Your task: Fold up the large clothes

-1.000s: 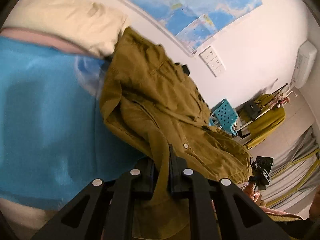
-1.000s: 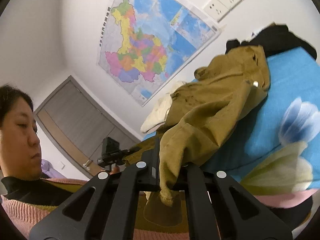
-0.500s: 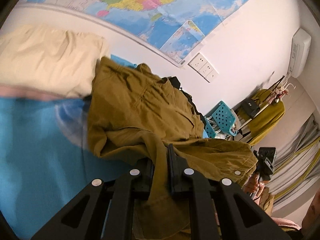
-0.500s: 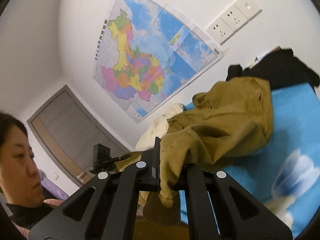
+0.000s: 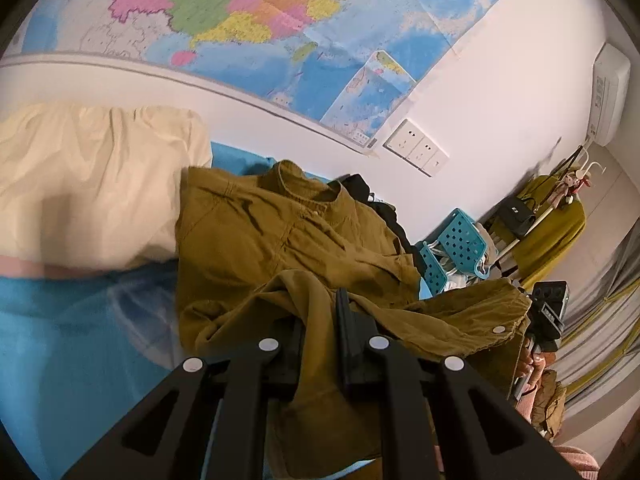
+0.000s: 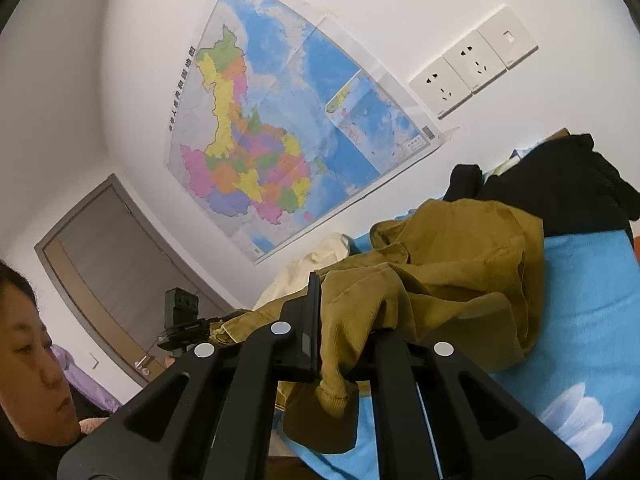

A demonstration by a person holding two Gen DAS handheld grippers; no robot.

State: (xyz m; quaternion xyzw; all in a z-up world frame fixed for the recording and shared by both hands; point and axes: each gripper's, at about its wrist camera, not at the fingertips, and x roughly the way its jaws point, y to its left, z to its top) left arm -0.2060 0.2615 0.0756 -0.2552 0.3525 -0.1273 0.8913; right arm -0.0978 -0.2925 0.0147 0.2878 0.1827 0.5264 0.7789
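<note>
Two clamps hold our jacket above the bed. Left view: our left gripper pinches an olive corduroy edge; the collar lies near the pillow. Right view: our right gripper pinches a ribbed cuff. Likely next: carry the edge over for the fold.

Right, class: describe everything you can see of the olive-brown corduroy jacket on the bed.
The olive-brown corduroy jacket is ribbed cloth with a stand-up collar, pale snap buttons and stitched seams. It lies rumpled on the blue bedsheet, beside the cream pillow, against a black garment. The left gripper and right gripper each pinch a fold, jaws shut on it, the near edge lifted and hanging.
</note>
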